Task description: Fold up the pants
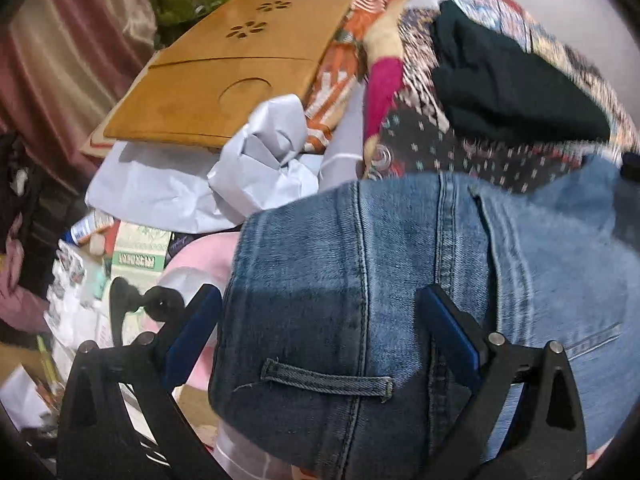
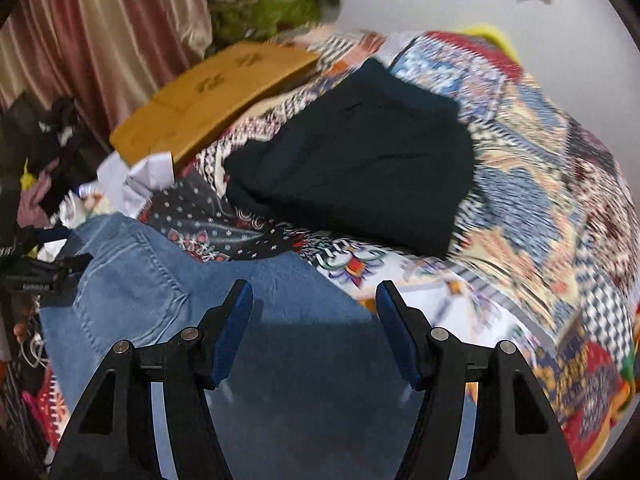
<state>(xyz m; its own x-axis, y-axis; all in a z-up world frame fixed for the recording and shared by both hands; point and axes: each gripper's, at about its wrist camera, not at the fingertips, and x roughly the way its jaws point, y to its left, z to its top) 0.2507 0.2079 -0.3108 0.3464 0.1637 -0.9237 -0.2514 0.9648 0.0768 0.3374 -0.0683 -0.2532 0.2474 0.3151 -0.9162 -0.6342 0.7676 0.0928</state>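
A pair of blue jeans (image 1: 360, 300) lies folded on a bed covered by a busy patchwork quilt (image 2: 540, 160), at the near edge of the bed beside a heap of clutter. In the left wrist view the left gripper (image 1: 320, 320) hangs over the waistband end of the jeans, its blue-padded fingers (image 1: 452, 332) spread wide with the denim, a belt loop (image 1: 328, 378) and a stitched seam lying between them; the pads do not press on the cloth. In the right wrist view the right gripper (image 2: 314, 328) points down over a plain stretch of the jeans, its jaws standing apart with nothing clamped, the right finger near the denim's edge where the quilt begins. A back pocket (image 2: 132, 280) shows to the left. Farther up the bed a folded dark garment (image 2: 352, 160) rests on the quilt, apart from the jeans. A wooden lap tray (image 1: 232, 68) with flower-shaped cut-outs lies beyond crumpled white paper (image 1: 260, 168), near a pink curtain (image 2: 100, 32).
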